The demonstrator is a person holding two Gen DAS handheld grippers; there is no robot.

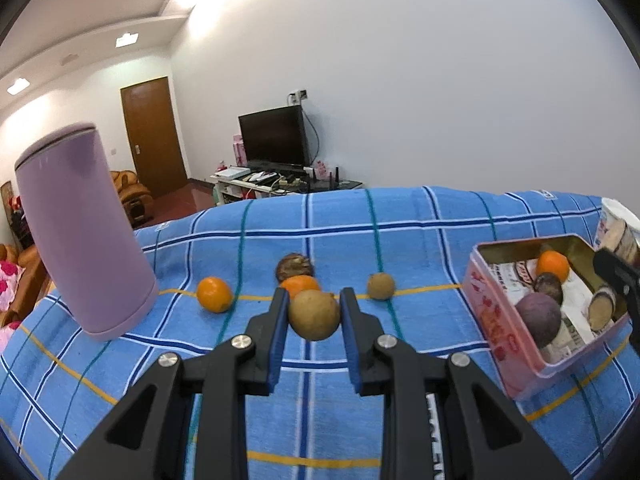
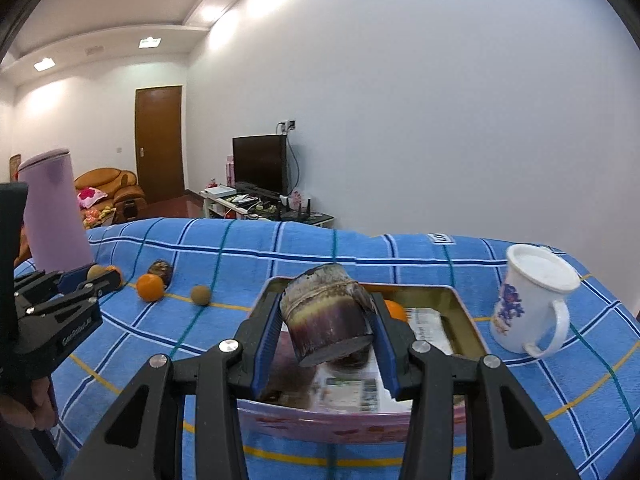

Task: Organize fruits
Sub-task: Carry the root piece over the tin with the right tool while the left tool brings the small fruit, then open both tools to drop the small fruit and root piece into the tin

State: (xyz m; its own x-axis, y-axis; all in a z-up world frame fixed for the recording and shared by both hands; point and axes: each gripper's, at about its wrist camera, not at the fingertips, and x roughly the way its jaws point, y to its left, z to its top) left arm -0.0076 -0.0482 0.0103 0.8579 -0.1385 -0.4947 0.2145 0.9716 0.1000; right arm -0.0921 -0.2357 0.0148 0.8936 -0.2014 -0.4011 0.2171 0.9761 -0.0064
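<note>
Each gripper is black plastic with two long fingers. The left gripper (image 1: 314, 312) and the right gripper (image 2: 326, 322) have blue ridged pads (image 1: 280, 336) inside. Round silver screws (image 1: 244, 342) shine on the joints. White letters mark the left gripper's side.

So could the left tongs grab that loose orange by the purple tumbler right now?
Probably not yet. The left tongs are shut on a round brown fruit, so they are full. The orange lies free on the blue cloth, nothing blocking it, once that fruit is dropped.

Both grippers gripping.
Left gripper (image 1: 314, 314) fingers clamp a round fruit; right gripper (image 2: 326, 332) fingers clamp a sugarcane piece.
</note>
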